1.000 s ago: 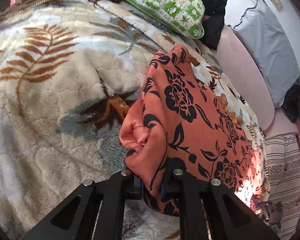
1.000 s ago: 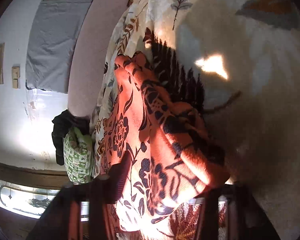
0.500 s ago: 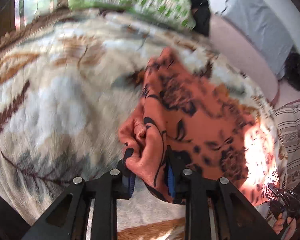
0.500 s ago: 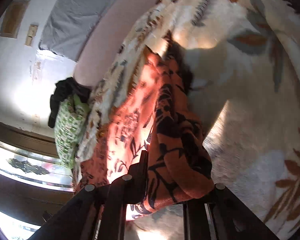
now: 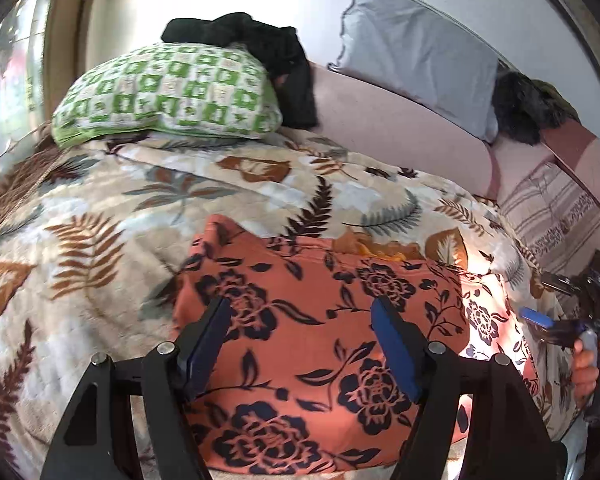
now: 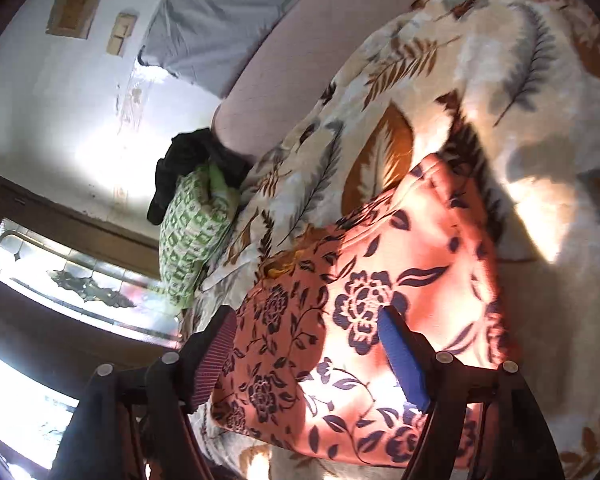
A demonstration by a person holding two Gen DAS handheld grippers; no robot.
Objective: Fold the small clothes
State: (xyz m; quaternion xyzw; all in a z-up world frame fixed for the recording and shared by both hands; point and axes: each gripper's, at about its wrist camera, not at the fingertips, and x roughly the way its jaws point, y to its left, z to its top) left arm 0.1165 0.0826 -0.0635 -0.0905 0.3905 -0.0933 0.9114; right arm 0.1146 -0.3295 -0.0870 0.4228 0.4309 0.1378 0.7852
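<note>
An orange garment with black flowers [image 5: 308, 344] lies folded flat on the leaf-patterned blanket [image 5: 100, 232]. My left gripper [image 5: 300, 320] is open and empty, just above the garment's near half. The garment also shows in the right wrist view [image 6: 364, 320], partly in bright sunlight. My right gripper [image 6: 306, 328] is open and empty above it. The right gripper also appears at the right edge of the left wrist view [image 5: 556, 320], held by a hand beside the garment.
A green-and-white pillow [image 5: 168, 96] lies at the far end of the bed with black clothing [image 5: 260, 48] behind it. A grey pillow [image 5: 416, 52] leans on the wall over a pink mattress edge [image 5: 400, 132]. A striped cloth [image 5: 556, 212] lies at right.
Both grippers held pinched folds of the garment earlier. Both have opened and let go, and the garment now lies flat on the blanket. Both grippers have pulled back slightly.
</note>
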